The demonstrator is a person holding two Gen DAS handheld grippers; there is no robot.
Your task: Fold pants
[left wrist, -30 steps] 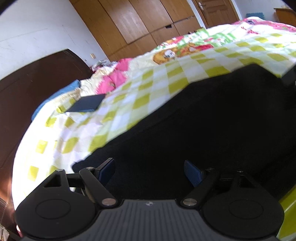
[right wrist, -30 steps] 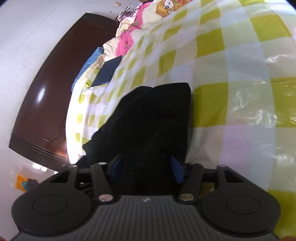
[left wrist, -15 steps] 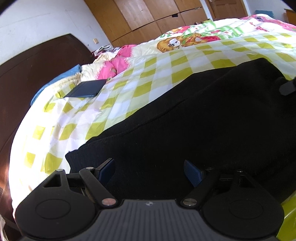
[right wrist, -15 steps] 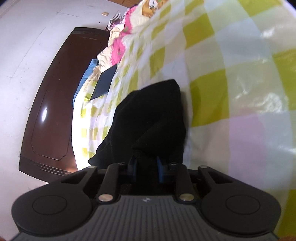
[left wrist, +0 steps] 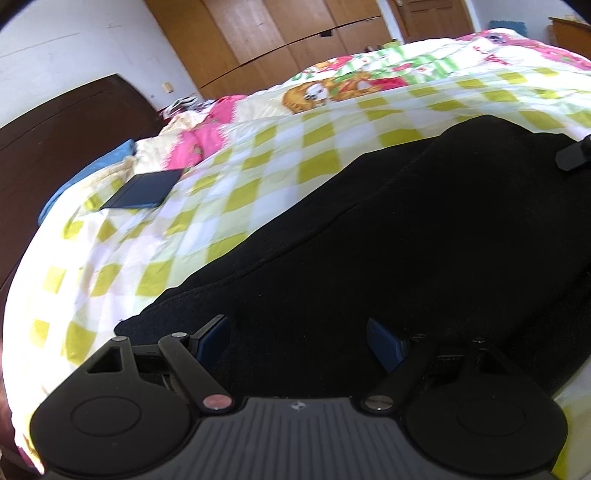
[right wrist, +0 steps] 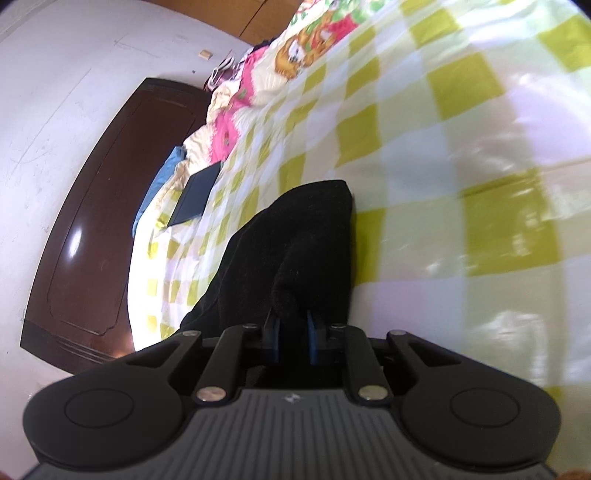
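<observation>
Since a second ago the right gripper [right wrist: 293,334] has narrowed and is closing on a fold of the black pants [left wrist: 406,229], which lie on the checkered bedspread [left wrist: 258,173]. Left gripper [left wrist: 297,341] hovers wide open over them, so lifting can begin.

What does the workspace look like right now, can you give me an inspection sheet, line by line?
Surface: bed with a yellow-and-white checked sheet.
Job's things: black pants lying on the sheet.
Clutter: dark flat case; pink and cartoon-print bedding; blue cloth at the headboard end.
Grippers: left gripper open over the pants; right gripper closing, a fold of pants between its fingers.
Cables: nothing seen.
Surroundings: dark wooden headboard, white wall, wooden wardrobe.
</observation>
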